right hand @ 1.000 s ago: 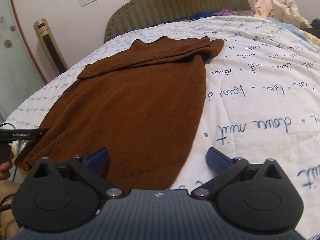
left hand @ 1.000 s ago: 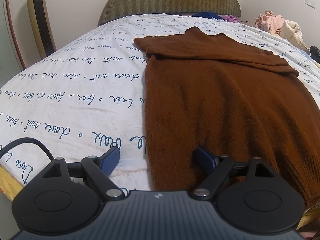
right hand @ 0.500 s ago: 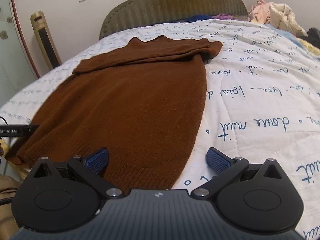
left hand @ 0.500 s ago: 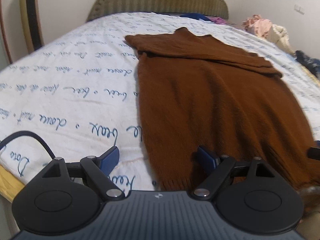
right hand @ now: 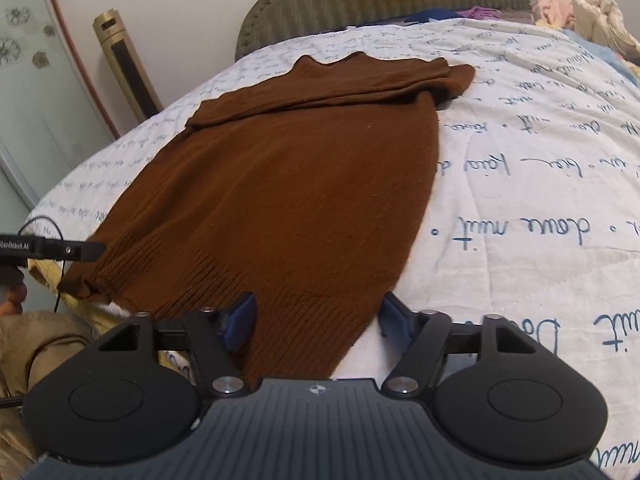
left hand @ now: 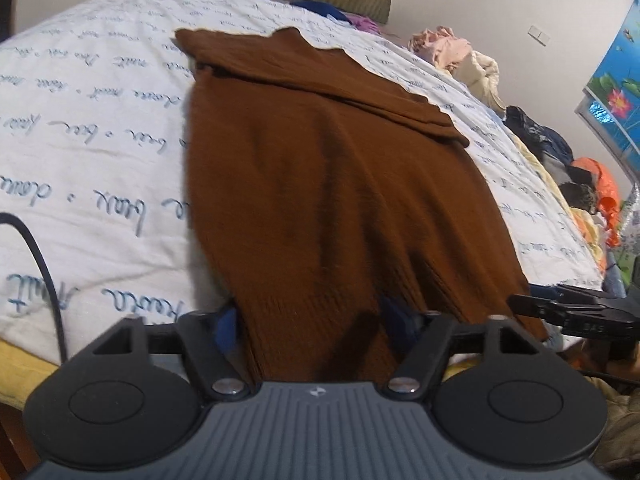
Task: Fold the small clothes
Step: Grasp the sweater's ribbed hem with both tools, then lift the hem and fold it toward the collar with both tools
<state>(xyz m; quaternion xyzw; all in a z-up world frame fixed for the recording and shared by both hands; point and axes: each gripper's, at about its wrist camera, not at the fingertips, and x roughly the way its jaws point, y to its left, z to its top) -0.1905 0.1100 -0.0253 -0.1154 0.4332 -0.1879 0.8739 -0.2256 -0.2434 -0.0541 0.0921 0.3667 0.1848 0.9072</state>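
Left wrist view: blue script across the white bedspread, words not legible here. Left tongs about half open, just been closing, straddling the near hem of one brown sweater; ribbed hem bunched up between the blue pads, contact with them not clear through the blur. Sweater lying flat ahead of the tongs, sleeves folded across at the far end. Off to the right, tip of the right tongs at the hem's other corner. One black cable to the left.

Right wrist view: "doux nuit" readable upside down on the bedspread, right of the right tongs. A label like "GenRobot.AI" on the left tongs, at far left beside the hem. Right tongs about half open, just been closing, hem corner lying between the two pads, left pad over the cloth, right pad over bare bedspread; no squeeze visible. Headboard beyond.
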